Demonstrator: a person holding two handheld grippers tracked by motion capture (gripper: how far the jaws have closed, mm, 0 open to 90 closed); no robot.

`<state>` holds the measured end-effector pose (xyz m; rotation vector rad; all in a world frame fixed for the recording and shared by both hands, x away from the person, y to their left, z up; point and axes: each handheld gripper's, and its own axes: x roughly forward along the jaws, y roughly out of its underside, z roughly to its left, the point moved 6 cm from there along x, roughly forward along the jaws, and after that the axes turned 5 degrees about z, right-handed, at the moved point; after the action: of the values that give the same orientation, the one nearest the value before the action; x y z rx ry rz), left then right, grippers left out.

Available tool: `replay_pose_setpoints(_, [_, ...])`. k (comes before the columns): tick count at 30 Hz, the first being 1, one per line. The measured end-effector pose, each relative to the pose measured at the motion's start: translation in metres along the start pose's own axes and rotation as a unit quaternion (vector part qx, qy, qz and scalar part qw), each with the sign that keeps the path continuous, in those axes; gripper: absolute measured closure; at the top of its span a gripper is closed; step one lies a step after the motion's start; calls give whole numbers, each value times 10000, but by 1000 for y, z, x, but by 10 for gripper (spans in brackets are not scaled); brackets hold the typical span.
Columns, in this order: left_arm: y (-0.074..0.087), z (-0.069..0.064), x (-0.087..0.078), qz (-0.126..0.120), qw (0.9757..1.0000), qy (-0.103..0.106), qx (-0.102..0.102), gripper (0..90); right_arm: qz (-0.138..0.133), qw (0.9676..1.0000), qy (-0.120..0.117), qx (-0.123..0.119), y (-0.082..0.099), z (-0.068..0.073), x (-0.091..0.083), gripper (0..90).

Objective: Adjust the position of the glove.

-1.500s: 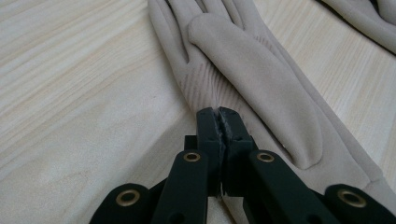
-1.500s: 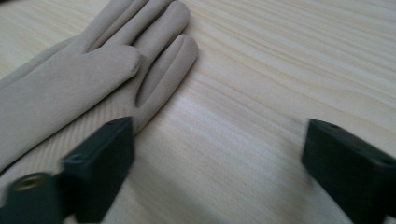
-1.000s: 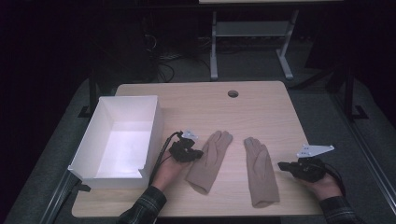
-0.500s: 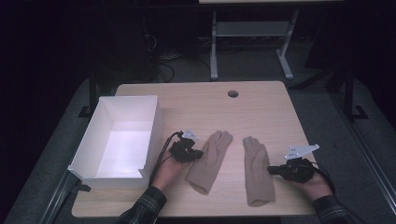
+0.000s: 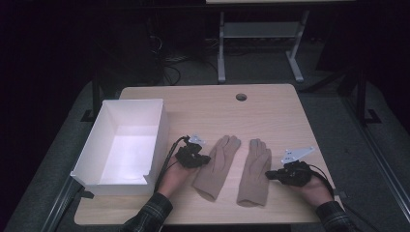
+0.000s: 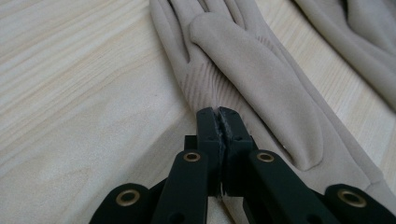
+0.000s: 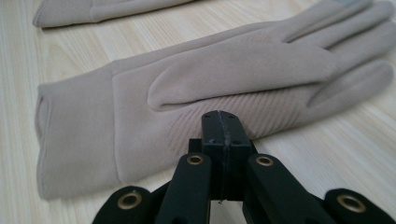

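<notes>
Two tan gloves lie side by side on the tabletop [image 5: 270,104]. The left gripper [image 5: 199,159] rests at the left glove's [image 5: 216,166] edge, fingers pressed together; the right gripper [image 5: 271,175], fingers also pressed together, nears the right glove [image 5: 254,171]. Next, each likely must spread before pinching fabric.

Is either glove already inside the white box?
No. Both the left glove and the right glove lie flat on the table, beside the white box.
</notes>
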<state>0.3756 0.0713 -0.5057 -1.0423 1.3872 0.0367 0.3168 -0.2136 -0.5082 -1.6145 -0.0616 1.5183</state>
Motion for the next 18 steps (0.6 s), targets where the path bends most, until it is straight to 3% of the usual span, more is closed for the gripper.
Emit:
replay_pose_setpoints(2, [-2,0,0,-120,9998,57,-136,881,-6,10000,-23,-37,-3,2,3,898])
replay_pose_setpoints(4, [-2,2,-1,-93,9999,66,-90,882,-5,10000,-12,-43,-5,3,3,898])
replay_pose_setpoints(6, [-7,2,-3,-289,9993,108,-205,882,-42,10000,12,-53,-6,2,3,898])
replay_pose_setpoints(10, [-21,3,-5,-495,9986,73,-184,883,-81,10000,40,25,-6,0,2,898])
replay_pose_setpoints(14, [-28,3,-4,-533,9985,73,-140,883,-75,10000,41,-17,-6,-1,4,898])
replay_pose_setpoints(18, [-35,-2,-3,-645,9976,183,-146,883,-59,10000,58,14,-8,0,5,898])
